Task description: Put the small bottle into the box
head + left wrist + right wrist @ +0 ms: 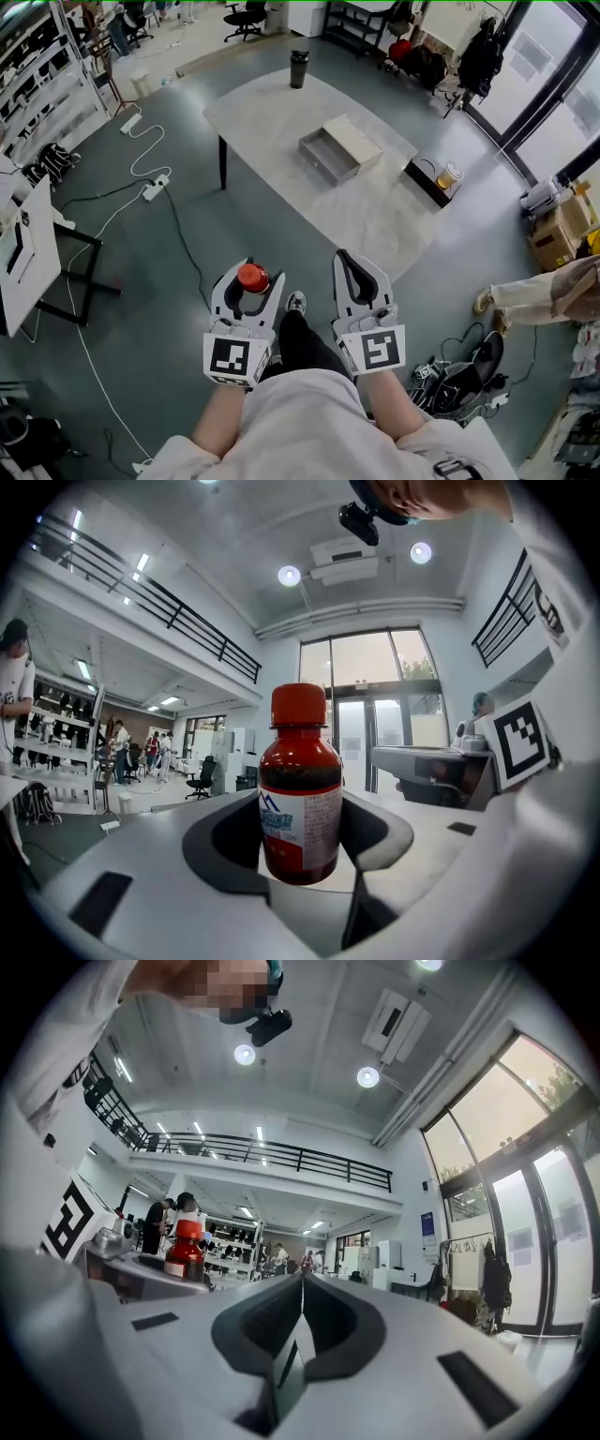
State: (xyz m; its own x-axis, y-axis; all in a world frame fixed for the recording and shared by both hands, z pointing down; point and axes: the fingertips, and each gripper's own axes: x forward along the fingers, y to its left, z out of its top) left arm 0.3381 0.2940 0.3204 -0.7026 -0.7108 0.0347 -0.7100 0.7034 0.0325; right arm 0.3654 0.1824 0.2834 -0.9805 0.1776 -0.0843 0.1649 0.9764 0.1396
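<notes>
A small dark bottle [300, 799] with a red cap and a white label stands upright between the jaws of my left gripper [246, 283], which is shut on it. Seen from the head view, its red cap [251, 276] shows above the jaws, near my body and well short of the table. My right gripper [361, 279] is beside it, shut with its pads pressed together and nothing between them. The bottle [185, 1252] also shows at the left of the right gripper view. An open grey box [339, 148] lies on the white table [281, 112], far ahead.
A dark tumbler [298, 68] stands at the table's far edge. A low black stand with a cup [448, 175] sits right of the table. Cables and power strips [155, 187] run over the floor at left, and a white board [23, 253] leans there. A person's leg [539, 292] reaches in at right.
</notes>
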